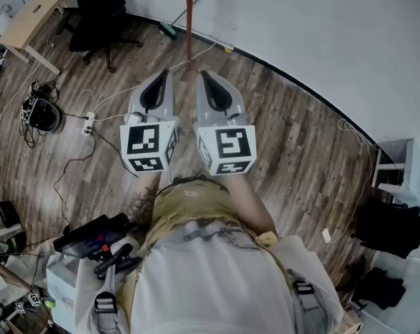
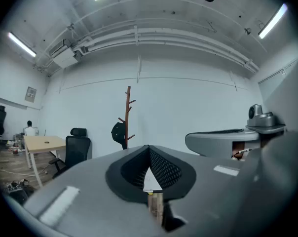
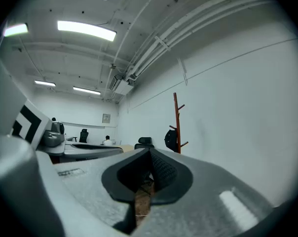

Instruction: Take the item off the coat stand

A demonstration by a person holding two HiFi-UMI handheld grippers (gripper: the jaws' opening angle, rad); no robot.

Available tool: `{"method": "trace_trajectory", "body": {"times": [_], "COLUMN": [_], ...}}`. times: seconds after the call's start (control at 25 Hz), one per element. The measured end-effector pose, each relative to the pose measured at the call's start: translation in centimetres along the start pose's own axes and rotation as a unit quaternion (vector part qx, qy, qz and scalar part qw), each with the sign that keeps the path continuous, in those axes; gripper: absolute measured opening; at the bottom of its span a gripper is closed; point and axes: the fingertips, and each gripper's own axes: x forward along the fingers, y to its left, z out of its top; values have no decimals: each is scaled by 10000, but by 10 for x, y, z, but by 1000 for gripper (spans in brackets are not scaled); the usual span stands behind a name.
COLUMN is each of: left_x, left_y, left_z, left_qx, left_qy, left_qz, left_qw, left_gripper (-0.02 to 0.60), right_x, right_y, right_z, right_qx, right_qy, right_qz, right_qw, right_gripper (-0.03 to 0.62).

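Hanging from a lower peg of the red-brown coat stand (image 2: 128,112), on the side toward the black office chair (image 1: 99,12), is a dark item (image 2: 118,131). The stand rises at the far edge of the wooden floor (image 1: 286,138), just beside the white wall (image 1: 321,33). The left gripper (image 1: 165,75) and right gripper (image 1: 203,75) are held side by side over the floor, pointing toward the stand and well apart from it, and the 2 jaws of each are pressed together with nothing between them.
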Motion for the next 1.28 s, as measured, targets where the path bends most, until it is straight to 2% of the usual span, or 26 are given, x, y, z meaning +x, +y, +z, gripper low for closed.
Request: {"method": "trace_trajectory", "body": {"times": [0.4, 0.96, 1.28], "left_x": [0, 2, 38], "left_y": [2, -12, 11], "left_z": [-11, -52, -54], "left_qx": [-148, -181, -139], "left_qy": [55, 436, 353], "left_qz": [-63, 286, 201], "left_qw": [9999, 9985, 9991], "left_gripper": [2, 2, 2], "right_x": [1, -25, 19], "right_y": [2, -42, -46], "right_z": [-9, -59, -64], "right_qx": [172, 667, 638], "right_qy": [30, 484, 534], "right_qz": [150, 177, 139], "right_qw": [9997, 9964, 9964], "right_gripper": [-2, -2, -2]}}
